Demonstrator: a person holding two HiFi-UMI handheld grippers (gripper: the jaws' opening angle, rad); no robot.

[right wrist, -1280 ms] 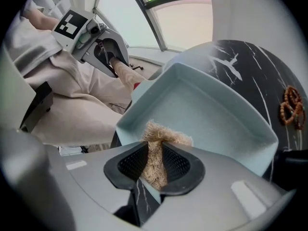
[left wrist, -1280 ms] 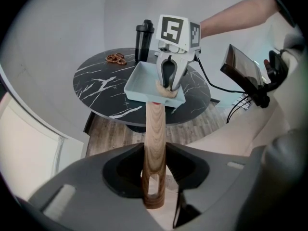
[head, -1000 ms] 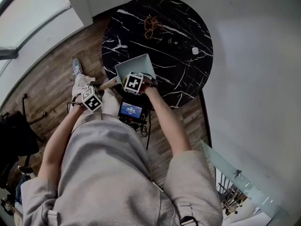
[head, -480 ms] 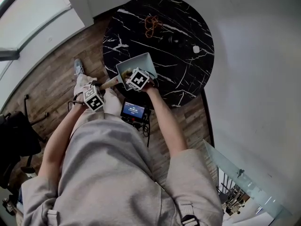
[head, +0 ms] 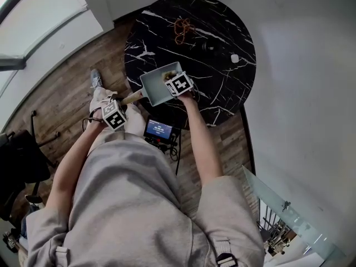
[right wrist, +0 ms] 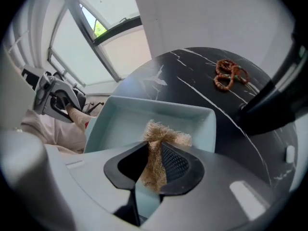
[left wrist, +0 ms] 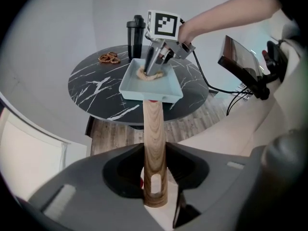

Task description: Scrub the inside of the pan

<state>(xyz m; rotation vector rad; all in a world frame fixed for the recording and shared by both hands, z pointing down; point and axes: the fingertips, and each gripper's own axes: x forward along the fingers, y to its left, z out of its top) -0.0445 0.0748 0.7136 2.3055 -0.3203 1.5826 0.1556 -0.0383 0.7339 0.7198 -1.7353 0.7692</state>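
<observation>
The pale blue-green square pan (head: 157, 86) w/ a long round wooden handle (left wrist: 154, 143) is sitting at the near edge of the round black white-veined marble table (head: 219, 35); can't tell if its base is resting flat or hovering. The left gripper (left wrist: 155, 179) is clenching the handle's far end, jaws either side of the wood. The right gripper (right wrist: 153, 170) is pinching a tan fibrous scrub wad (right wrist: 161, 141) and pressing it inside the pan, near the far wall.

Handling, judged: the pan is looking rigid, fairly light and smooth inside, prob. slippery. A hold so far out on the handle is giving the pan room to pivot under scrub pressure; a hold nearer the pan body would steady it. The wad is soft and squashy, so it needs firm pinching.

Around: brown knotted loops (head: 181, 29), a black tumbler (left wrist: 136, 30) and a small white bit (head: 235, 58) are lying well apart from the pan, nothing blocking. A small screen device (head: 160, 130) w/ cables is hanging just below the table edge, near the handle.
</observation>
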